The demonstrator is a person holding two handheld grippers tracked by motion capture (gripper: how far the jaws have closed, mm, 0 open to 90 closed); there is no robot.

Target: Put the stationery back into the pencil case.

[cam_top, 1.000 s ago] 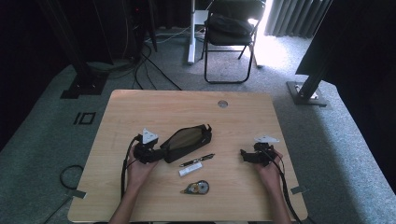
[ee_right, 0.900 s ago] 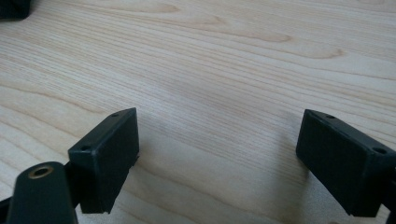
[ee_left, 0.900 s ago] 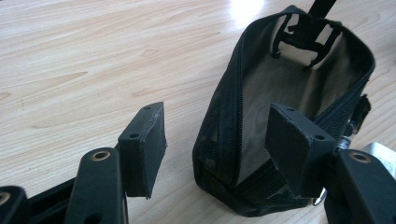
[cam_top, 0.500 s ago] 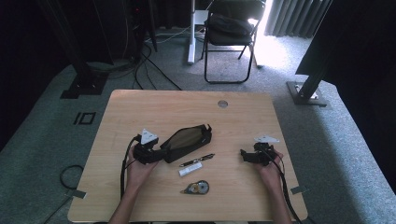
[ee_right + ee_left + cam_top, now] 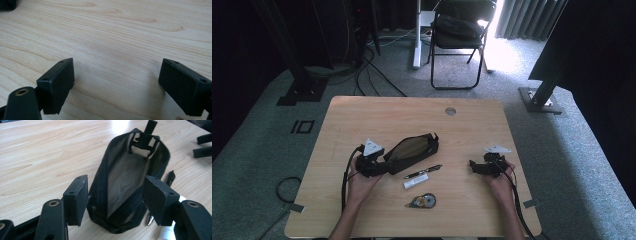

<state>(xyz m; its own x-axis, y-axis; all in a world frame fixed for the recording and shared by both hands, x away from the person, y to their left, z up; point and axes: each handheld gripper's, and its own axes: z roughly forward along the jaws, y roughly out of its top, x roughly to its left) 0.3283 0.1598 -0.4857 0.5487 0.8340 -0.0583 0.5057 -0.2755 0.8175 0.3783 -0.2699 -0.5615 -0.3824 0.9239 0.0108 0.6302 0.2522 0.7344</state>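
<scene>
1. Room: dark grey carpet, a folding chair [image 5: 460,37] at upper centre of the high view, cables trailing at upper left, bright light from the upper right.

2. Table [image 5: 362,115]: pale wood, centre of the frame, a round grommet [image 5: 450,111] near its far edge.

3. Pouch [image 5: 412,151]: black mesh, unzipped, lying on its side at centre, mouth gaping toward your left gripper. In the left gripper view the pouch [image 5: 125,182] sits between the 2 pads; the left pad touches its near corner, the right pad stands off it.

4. Left gripper [image 5: 377,167]: spread wide around the pouch's near end, not clamped. Step in hand, as judged: you are lining up to take hold of the pouch. Next move calls for closing on the rim without flattening the mouth.

5. Right gripper [image 5: 476,167]: centre right, well apart from the pouch, spread wide over bare wood, holding nothing.

6. Tape dispenser [image 5: 422,201]: lower centre, untouched.

7. Pen [image 5: 422,172]: black, just beside the pouch's lower edge.

8. White tube [image 5: 416,181]: just below the pen, smallest item.
</scene>
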